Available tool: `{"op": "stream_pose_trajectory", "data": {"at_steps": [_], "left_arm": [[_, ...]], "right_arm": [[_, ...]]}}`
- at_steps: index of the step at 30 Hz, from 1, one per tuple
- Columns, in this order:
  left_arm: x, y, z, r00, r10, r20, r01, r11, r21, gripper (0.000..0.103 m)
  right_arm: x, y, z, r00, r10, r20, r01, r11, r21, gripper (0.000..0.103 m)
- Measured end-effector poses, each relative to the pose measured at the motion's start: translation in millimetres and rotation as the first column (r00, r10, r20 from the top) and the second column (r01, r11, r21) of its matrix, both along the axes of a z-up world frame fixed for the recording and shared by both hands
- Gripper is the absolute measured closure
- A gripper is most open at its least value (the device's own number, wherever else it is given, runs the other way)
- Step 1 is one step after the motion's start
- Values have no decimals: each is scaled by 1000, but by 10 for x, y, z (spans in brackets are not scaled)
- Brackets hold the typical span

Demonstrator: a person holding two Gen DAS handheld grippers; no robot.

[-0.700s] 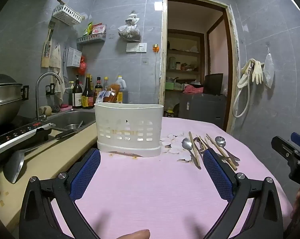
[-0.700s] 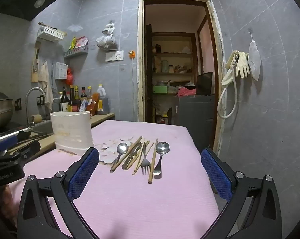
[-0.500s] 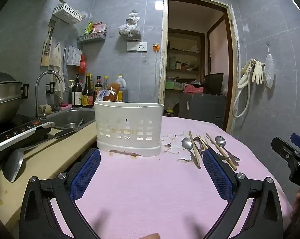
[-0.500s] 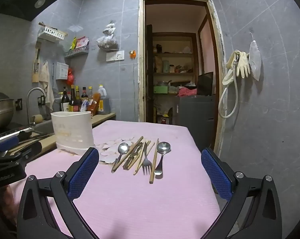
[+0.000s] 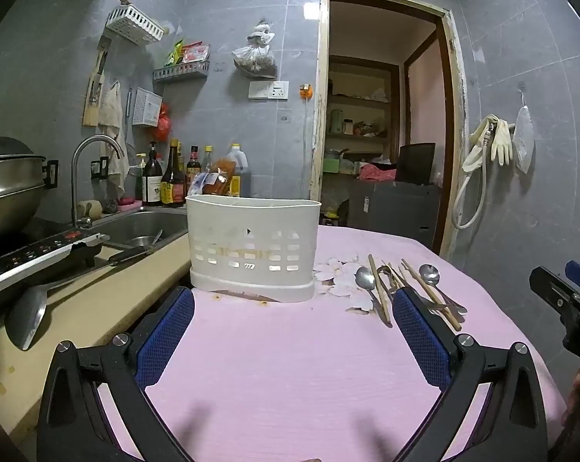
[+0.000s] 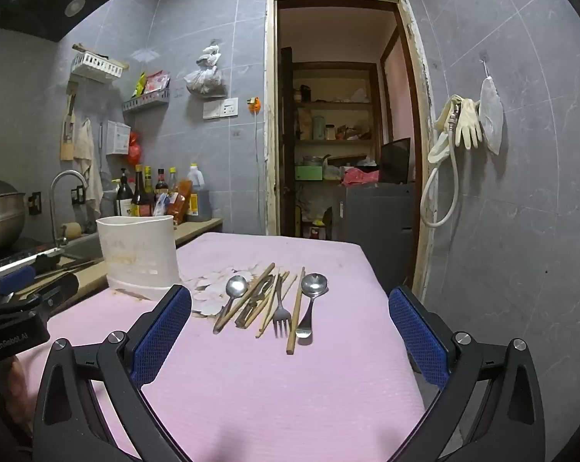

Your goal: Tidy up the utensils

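Both tongs spread wide, empty: left tongs face the caddy, right tongs should pinch the outermost chopstick mid-frame first.

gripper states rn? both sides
Left gripper: open, holding nothing, facing the white utensil holder.
Right gripper: open, holding nothing, facing the utensils.
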State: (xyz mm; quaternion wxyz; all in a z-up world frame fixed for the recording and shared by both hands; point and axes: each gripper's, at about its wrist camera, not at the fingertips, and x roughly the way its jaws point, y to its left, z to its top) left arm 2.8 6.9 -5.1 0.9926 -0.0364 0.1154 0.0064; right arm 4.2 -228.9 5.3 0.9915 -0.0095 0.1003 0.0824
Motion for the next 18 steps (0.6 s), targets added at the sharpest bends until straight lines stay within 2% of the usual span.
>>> {"op": "stream_pose_trajectory", "data": {"at_steps": [18], "left_arm": [[-15, -15, 7, 1000, 1, 1, -1, 1000, 6, 2]], "right_arm": [[-15, 39, -11, 1000, 7, 3, -7, 1000, -4, 0]]}}
